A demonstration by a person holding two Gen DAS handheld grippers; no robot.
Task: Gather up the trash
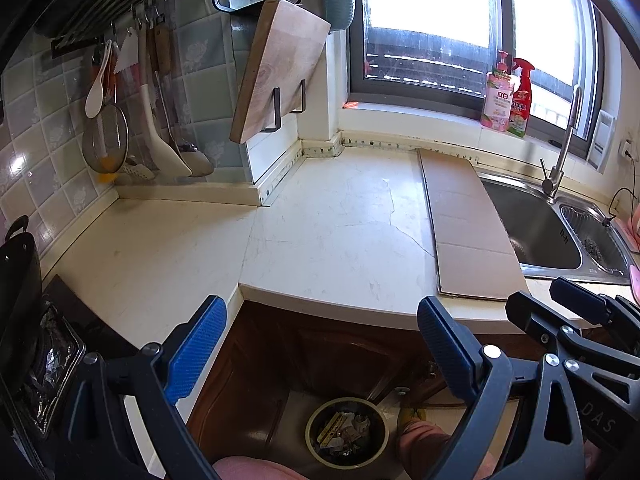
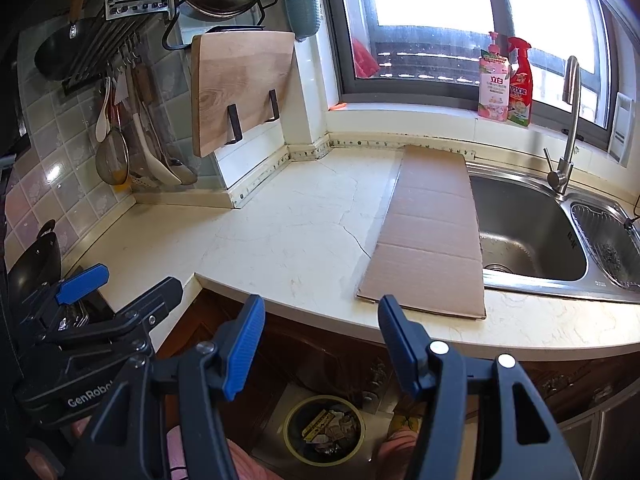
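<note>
A round trash bin (image 1: 346,432) stands on the floor below the counter edge, with paper scraps and wrappers in it; it also shows in the right wrist view (image 2: 324,429). My left gripper (image 1: 322,320) is open and empty, held in front of the counter above the bin. My right gripper (image 2: 322,318) is open and empty beside it, also above the bin. Each gripper shows in the other's view: the right one (image 1: 560,300) and the left one (image 2: 120,280). I see no loose trash on the white counter (image 1: 320,220).
A flat cardboard sheet (image 2: 432,232) lies on the counter beside the steel sink (image 2: 532,224) with its tap (image 2: 568,128). A cutting board (image 2: 240,88) and utensils (image 1: 152,120) hang on the tiled wall. Two bottles (image 2: 506,80) stand on the windowsill. A black wok (image 1: 18,280) sits at left.
</note>
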